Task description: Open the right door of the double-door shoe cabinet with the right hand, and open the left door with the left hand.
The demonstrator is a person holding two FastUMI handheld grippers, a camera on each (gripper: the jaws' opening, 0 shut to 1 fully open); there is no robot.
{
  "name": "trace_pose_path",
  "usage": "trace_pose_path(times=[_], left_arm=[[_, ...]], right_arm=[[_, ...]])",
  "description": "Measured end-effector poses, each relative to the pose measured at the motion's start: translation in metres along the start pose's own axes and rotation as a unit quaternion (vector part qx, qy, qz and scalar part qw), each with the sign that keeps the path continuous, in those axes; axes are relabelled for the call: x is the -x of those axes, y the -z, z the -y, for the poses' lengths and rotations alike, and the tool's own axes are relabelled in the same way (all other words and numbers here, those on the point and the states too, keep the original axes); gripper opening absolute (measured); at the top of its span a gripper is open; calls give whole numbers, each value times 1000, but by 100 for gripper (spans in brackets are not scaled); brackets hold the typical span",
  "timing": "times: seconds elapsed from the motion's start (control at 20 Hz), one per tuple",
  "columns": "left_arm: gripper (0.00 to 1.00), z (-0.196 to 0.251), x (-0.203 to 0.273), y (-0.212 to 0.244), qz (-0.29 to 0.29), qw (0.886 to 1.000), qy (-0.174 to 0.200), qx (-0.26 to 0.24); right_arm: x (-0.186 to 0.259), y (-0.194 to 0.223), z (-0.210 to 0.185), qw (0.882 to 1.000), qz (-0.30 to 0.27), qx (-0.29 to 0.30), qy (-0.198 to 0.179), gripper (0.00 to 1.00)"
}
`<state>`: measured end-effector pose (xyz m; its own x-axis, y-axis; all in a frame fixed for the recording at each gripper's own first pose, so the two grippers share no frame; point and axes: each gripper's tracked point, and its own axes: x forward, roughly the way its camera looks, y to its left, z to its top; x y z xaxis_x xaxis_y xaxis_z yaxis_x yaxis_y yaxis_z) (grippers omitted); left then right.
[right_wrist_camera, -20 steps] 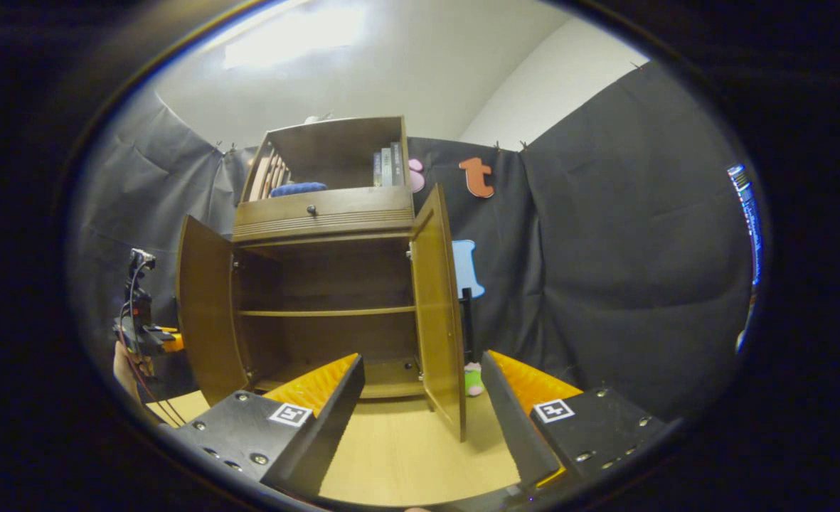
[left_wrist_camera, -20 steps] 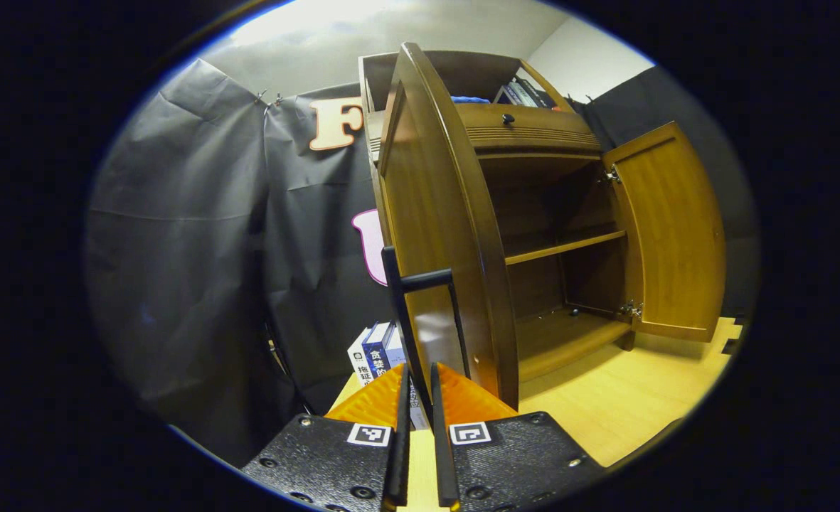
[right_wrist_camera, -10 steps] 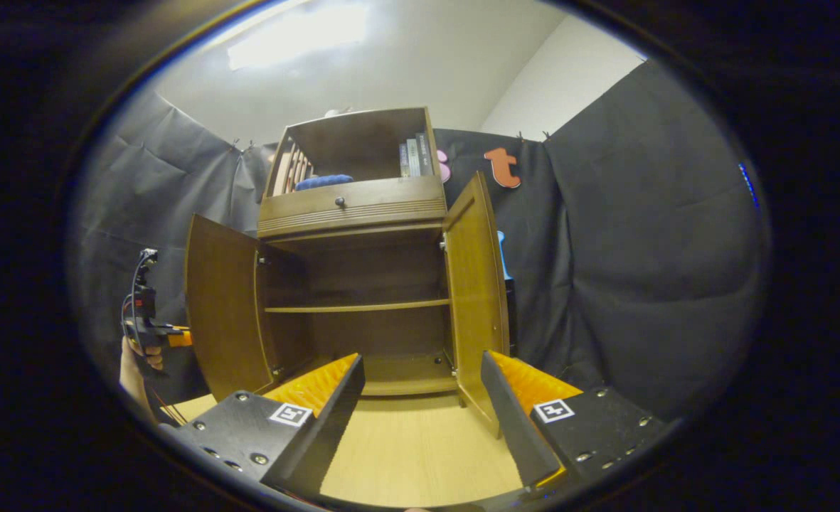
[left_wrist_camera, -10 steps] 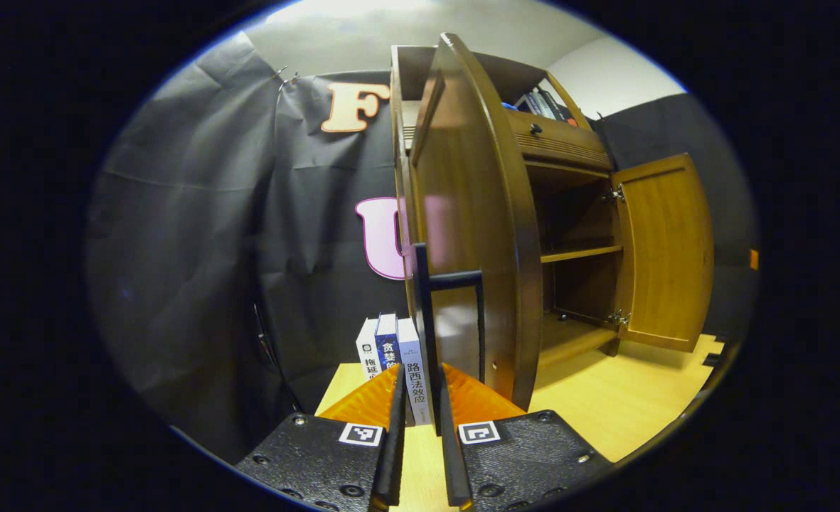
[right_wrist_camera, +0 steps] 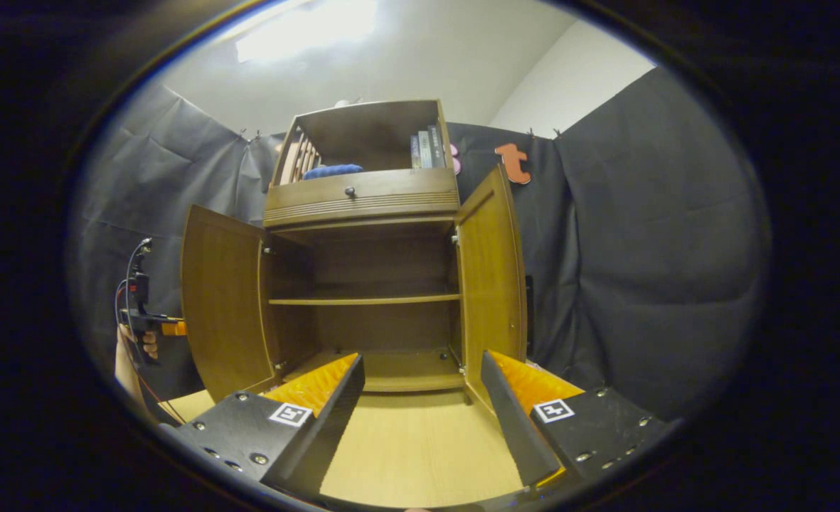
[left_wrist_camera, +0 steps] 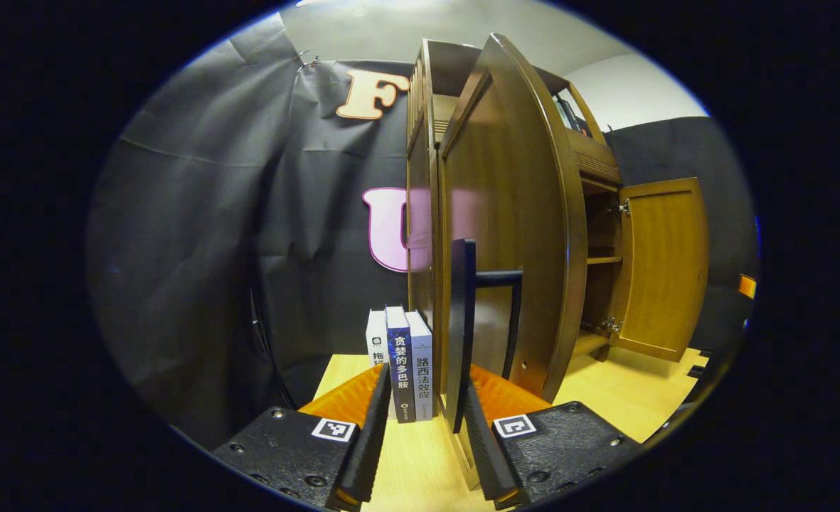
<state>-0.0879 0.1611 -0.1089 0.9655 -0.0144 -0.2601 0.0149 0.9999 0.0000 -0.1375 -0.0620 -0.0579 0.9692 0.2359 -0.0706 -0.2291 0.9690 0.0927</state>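
Left gripper [left_wrist_camera: 420,419] part-open astride black bar handle [left_wrist_camera: 461,320], gripping nothing; brown wooden left door [left_wrist_camera: 512,213] swung wide at 12 o'clock. Right gripper [right_wrist_camera: 423,412] wide, empty. Right door [right_wrist_camera: 492,284] open at 1 o'clock. Last step, seemingly; next: withdraw.

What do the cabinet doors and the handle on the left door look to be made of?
Left door and right door: brown wood or wood veneer, going by the grain lines, with a glossy varnish that mirrors the wall's pink. Handle: a dark matte bar, probably painted metal, though plastic cannot be ruled out. The left gripper has its fingers on either side of it.
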Motion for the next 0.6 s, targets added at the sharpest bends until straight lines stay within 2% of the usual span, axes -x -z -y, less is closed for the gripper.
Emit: trace_pose_path(times=[0.05,0.15,0.25,0.3,0.4,0.6], left_arm=[[52,1,0,2,-3,1000,-1,1],[60,1,-1,4,-9,1000,-8,4],[57,3,0,5,-14,1000,-8,6],[59,3,2,1,-13,1000,-9,-2],[49,6,8,-3,-5,1000,-14,-24],[51,5,24,1,-12,999,-31,-17]], right_arm=[[0,1,-3,1000,-2,0,-6,97],[0,1,-9,1000,-3,-1,-17,97],[2,1,-10,1000,-3,1,-22,97],[2,0,-10,1000,-3,2,-24,97],[3,-1,-10,1000,-2,1,-26,97],[7,-3,-8,1000,0,0,-29,97]])
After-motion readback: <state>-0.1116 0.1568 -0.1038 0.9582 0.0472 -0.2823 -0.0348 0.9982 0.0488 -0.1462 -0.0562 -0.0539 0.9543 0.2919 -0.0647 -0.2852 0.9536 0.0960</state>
